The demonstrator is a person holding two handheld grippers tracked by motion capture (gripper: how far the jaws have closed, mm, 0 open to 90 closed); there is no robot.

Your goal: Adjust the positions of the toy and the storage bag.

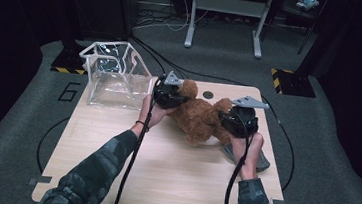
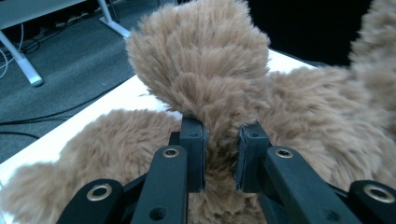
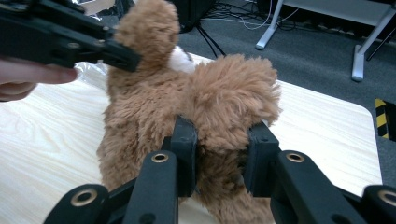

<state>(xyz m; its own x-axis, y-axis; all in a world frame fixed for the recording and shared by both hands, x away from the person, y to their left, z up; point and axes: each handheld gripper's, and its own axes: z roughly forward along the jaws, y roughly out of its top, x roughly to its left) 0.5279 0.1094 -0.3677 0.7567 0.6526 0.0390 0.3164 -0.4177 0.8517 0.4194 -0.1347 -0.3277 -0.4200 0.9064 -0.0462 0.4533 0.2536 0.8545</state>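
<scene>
Table (image 1: 161, 180), pale wood, bearing all items. Clear plastic bag (image 1: 116, 75), open-mouthed, standing at the far left corner. Plush toy (image 1: 200, 119), brown and shaggy, mid-table just right of the bag; long axis running from far left to near right, the far-left end nearest the bag. Grey cloth (image 1: 263, 161), under the right hand. Left gripper (image 2: 220, 154): jaws pinched on a tuft at the toy's far end. Right gripper (image 3: 219, 154): jaws clamped on a limb at the near end. Step judged: two-point lift of the toy. Next move calls for carrying it leftward, level, over the bag's mouth, left end leading.
</scene>
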